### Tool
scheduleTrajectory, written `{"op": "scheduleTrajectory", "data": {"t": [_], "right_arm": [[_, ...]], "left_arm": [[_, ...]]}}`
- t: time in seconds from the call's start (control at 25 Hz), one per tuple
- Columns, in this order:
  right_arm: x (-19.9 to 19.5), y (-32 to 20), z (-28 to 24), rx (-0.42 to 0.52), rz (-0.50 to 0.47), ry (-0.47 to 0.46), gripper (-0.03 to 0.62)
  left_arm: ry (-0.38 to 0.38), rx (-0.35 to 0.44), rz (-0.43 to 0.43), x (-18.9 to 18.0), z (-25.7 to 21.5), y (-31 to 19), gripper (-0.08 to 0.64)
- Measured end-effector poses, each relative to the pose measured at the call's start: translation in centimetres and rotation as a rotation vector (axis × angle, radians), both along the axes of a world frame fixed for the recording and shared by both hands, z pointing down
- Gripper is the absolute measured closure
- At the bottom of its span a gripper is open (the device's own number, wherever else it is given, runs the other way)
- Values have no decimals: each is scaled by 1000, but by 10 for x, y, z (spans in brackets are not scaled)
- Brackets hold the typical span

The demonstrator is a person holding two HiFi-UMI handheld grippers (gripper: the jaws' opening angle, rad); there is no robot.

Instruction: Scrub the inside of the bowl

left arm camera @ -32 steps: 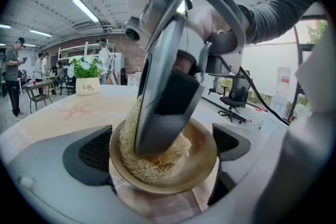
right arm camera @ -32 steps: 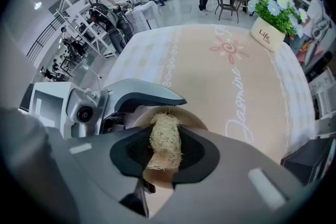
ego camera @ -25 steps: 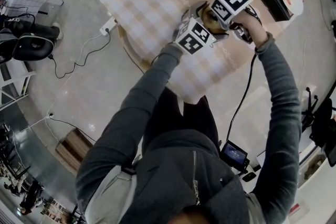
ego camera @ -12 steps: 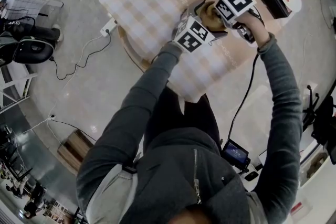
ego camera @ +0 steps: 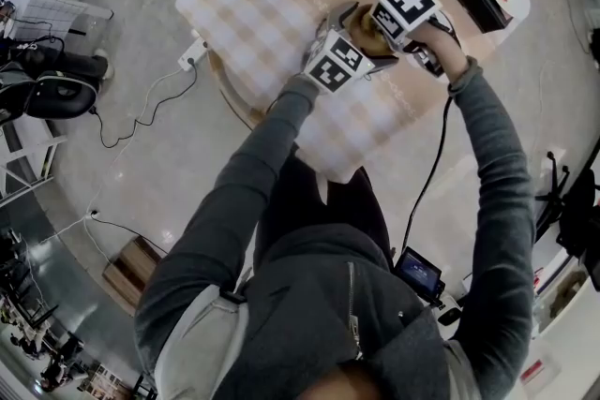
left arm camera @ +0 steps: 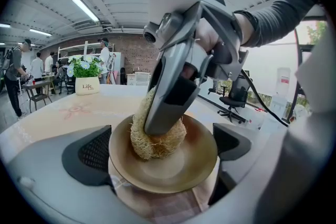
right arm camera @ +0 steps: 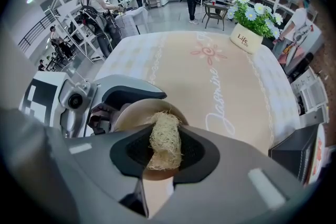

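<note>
A shallow tan bowl [left arm camera: 178, 165] sits between the jaws of my left gripper [left arm camera: 164, 152], which is shut on its rim and holds it over the table. My right gripper [right arm camera: 164, 150] is shut on a straw-coloured loofah scrubber [right arm camera: 165, 139]; it presses that scrubber [left arm camera: 157, 139] against the bowl's inner wall. In the head view both grippers [ego camera: 336, 61] [ego camera: 398, 12] meet over the bowl [ego camera: 361, 28], which is mostly hidden by the marker cubes.
The table carries a beige checked cloth [ego camera: 272, 14] with a printed sun motif. A white flower pot [right arm camera: 247, 39] stands at the far end, a dark box [ego camera: 480, 0] with a round white disc at the right corner. Cables lie on the floor at left. People stand in the background.
Both grippers and the bowl have drifted slightly up and left in the head view; the right gripper has shifted a little over the bowl with the scrubber.
</note>
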State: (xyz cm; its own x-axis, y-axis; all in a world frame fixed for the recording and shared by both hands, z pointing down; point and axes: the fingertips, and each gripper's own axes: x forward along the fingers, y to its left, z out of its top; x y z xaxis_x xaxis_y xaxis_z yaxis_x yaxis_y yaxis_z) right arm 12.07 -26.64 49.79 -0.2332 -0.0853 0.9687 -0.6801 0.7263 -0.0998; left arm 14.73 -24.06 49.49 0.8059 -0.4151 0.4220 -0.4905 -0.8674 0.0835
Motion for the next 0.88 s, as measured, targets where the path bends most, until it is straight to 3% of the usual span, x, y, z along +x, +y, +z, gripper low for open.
{"op": "scheduleTrajectory", "data": {"t": [0.32,0.56,0.88], "right_arm": [[1,1,0,20,-2,-14,499],[0,1,-1,34,5,-24,499],[0,7,-5,71,13,-60,495]], "left_arm": [[22,46,-21,-4,-7,0,-38],[-28,55,28,-13,-5,16,-38],[8,32,-39,-43,-20,30,-34]]}}
